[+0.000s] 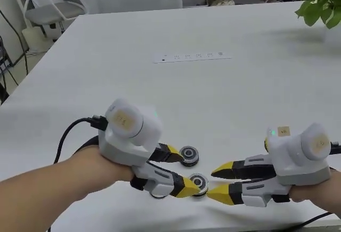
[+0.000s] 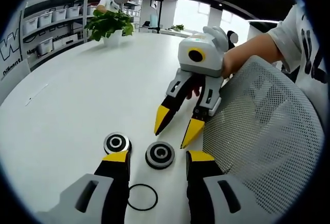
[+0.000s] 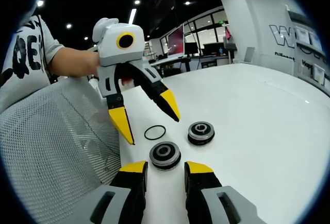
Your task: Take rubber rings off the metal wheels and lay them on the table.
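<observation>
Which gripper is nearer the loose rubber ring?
Left. The loose rubber ring lies between the fingers of the left gripper; the right gripper is beyond a wheel, farther off.

The left gripper (image 2: 159, 157) reaches over a white table (image 2: 62, 100), its two yellow-tipped jaws spread apart. A metal wheel (image 2: 160, 154) lies flat between the jaw tips, touching neither. A second wheel (image 2: 117, 143) sits just ahead of the left jaw's tip. A thin black rubber ring (image 2: 142, 197) lies loose on the table between the jaws, closer in than the tips. Beyond the wheels, the right gripper (image 2: 172, 137) points back toward the claw, jaws parted. A white mesh chair back (image 2: 263, 131) rises to the claw's right.
</observation>
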Action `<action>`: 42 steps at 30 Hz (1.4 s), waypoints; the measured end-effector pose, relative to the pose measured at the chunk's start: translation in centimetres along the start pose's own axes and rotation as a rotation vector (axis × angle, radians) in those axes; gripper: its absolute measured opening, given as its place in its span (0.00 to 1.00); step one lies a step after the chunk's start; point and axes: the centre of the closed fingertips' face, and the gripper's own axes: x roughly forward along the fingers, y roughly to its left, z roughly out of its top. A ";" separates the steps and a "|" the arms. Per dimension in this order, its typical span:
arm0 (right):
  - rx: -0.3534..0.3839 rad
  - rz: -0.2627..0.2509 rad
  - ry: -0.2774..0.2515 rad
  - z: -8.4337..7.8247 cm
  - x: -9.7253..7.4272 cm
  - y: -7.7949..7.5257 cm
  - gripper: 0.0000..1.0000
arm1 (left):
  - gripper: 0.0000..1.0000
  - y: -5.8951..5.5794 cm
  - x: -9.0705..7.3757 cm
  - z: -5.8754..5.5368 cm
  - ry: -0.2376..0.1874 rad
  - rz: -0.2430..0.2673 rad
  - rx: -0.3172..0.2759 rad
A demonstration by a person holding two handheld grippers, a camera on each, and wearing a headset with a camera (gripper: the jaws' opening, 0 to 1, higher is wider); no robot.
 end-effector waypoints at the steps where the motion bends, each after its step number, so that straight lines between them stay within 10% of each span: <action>1: 0.000 0.000 0.001 -0.1 0.0 0.0 0.26 | 0.39 0.0 0.1 -0.1 0.005 -0.001 0.001; 42: 0.011 0.005 0.006 -0.3 0.1 -0.1 0.25 | 0.11 -1.0 2.4 -0.9 0.025 0.001 0.117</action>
